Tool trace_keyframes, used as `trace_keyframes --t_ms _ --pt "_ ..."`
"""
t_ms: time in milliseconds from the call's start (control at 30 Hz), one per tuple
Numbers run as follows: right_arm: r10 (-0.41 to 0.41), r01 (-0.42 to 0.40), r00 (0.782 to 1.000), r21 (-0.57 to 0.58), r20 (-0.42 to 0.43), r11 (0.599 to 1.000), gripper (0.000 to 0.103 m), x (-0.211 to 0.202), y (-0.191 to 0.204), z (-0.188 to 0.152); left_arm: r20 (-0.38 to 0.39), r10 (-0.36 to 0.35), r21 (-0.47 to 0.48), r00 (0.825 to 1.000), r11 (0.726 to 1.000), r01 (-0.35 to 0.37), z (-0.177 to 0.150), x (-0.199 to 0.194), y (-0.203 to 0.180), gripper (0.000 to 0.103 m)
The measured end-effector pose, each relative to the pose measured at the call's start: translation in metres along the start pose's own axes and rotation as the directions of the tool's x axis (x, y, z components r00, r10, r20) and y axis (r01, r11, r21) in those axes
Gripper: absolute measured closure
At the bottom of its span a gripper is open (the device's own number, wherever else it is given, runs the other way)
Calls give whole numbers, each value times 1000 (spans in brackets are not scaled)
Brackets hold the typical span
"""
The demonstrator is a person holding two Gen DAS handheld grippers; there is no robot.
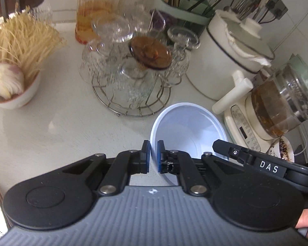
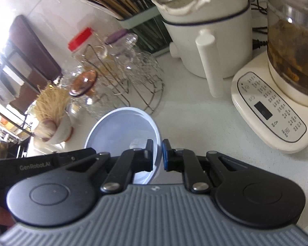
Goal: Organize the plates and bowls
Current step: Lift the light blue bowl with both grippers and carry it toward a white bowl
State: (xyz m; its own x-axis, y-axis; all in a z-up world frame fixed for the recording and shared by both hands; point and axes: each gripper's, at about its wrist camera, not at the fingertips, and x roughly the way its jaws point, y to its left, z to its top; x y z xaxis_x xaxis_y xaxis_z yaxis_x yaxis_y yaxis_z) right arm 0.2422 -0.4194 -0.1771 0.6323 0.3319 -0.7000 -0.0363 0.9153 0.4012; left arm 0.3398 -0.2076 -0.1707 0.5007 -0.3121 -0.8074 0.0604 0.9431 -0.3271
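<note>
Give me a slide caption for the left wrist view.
Both grippers, left and right, pinch opposite rims of a white bowl beside the glass rack.

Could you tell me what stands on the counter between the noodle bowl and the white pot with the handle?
The wire rack of upturned glasses stands between the noodle bowl and the white pot, clearest in the left wrist view.

One blue bowl (image 1: 186, 127) sits on the surface (image 1: 51, 127). One white bowl (image 1: 16, 96) holds noodles and one garlic bulb (image 1: 5, 80). One wire rack (image 1: 131, 94) carries several glasses; their number cannot be told. There is one red-capped jar (image 1: 96, 10), one white pot (image 1: 230, 55), one kettle (image 1: 283, 100), one utensil holder (image 1: 182, 6), and two grippers.
</note>
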Motion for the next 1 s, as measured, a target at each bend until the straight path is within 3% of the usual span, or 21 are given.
trace_keyframes --t_ms 400,633,1000 --pt "10 -10 1000 -38 15 999 91 -29 22 -15 21 -19 14 1000 1000 18 -18 -40 6 95" --pt "6 -5 999 -21 36 1000 91 -44 30 -29 4 -81 48 997 996 81 -30 -56 19 95" --pt "-102 98 993 69 66 993 91 -61 53 -69 -68 -147 163 987 974 156 -43 -61 34 95"
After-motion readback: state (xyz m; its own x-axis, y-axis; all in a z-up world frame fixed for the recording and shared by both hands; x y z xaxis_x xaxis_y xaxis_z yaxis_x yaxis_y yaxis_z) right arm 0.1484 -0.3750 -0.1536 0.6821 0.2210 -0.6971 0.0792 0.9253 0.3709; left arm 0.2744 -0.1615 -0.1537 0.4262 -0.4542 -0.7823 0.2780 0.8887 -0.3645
